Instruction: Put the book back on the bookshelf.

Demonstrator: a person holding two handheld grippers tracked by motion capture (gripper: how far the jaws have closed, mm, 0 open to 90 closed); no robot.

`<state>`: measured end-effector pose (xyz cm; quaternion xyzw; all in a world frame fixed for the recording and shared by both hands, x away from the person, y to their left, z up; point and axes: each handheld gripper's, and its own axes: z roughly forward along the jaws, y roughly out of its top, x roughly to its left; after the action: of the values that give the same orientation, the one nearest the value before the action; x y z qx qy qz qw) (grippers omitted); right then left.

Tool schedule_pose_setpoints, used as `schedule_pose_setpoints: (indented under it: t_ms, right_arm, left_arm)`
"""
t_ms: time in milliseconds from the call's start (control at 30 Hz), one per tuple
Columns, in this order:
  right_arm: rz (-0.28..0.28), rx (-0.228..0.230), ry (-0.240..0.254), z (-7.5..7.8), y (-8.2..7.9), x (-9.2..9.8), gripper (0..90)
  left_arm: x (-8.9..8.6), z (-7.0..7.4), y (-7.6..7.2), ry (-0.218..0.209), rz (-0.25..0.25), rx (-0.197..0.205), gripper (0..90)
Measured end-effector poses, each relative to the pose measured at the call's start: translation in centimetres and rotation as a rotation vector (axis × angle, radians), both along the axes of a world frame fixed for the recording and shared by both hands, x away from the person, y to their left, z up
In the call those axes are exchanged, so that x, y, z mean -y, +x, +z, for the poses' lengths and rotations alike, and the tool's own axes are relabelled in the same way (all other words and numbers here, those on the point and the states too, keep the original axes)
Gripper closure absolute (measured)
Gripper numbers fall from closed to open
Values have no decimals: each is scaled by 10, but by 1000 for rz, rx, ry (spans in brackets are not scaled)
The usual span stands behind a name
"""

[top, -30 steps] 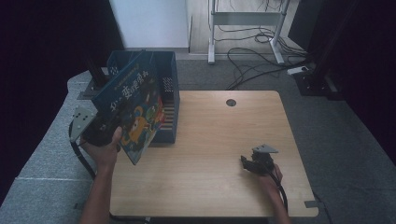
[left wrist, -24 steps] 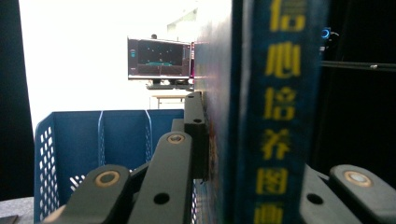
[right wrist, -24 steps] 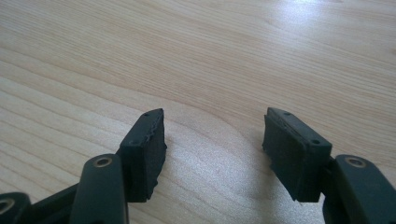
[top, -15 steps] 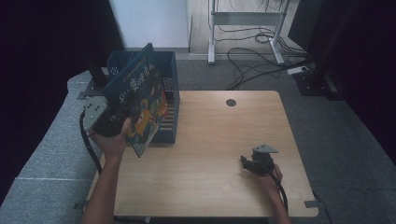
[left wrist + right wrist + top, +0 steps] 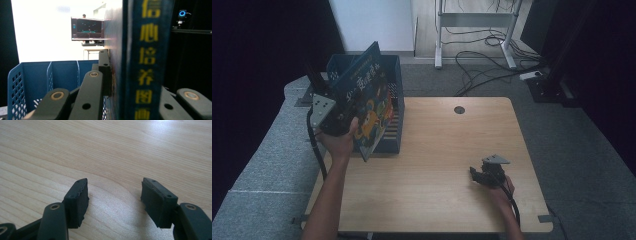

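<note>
A blue picture book (image 5: 368, 106) with yellow lettering and a colourful cover is held tilted over the near left part of the blue plastic crate (image 5: 393, 142). My left gripper (image 5: 348, 111) is shut on the book from the left. In the left gripper view the book's spine (image 5: 147, 60) stands upright between my jaws, my left gripper (image 5: 130, 82) clamped on it, with the crate's divided inside (image 5: 37, 80) below and behind. My right gripper (image 5: 476, 174) rests open on the wooden table (image 5: 437, 145) at the near right, with only bare wood between its pads (image 5: 77, 200).
The crate stands at the table's left edge. A round cable hole (image 5: 459, 110) sits near the far edge. Beyond the table are a metal frame (image 5: 472, 20), floor cables (image 5: 482, 55) and a power strip (image 5: 532, 76). A monitor (image 5: 87, 28) shows far off.
My left hand has carried the book up and away from the person, over the crate, and the book has turned more upright. The right gripper has stayed still.
</note>
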<state>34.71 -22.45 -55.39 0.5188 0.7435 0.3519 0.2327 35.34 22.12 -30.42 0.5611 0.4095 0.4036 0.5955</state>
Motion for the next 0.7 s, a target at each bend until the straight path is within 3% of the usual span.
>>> schedule_pose_setpoints:
  t_ms: [700]
  right_arm:
    - [0,2,-1,0,0,0,377]
  left_arm:
    - [11,-6,28,24,50,-23,821]
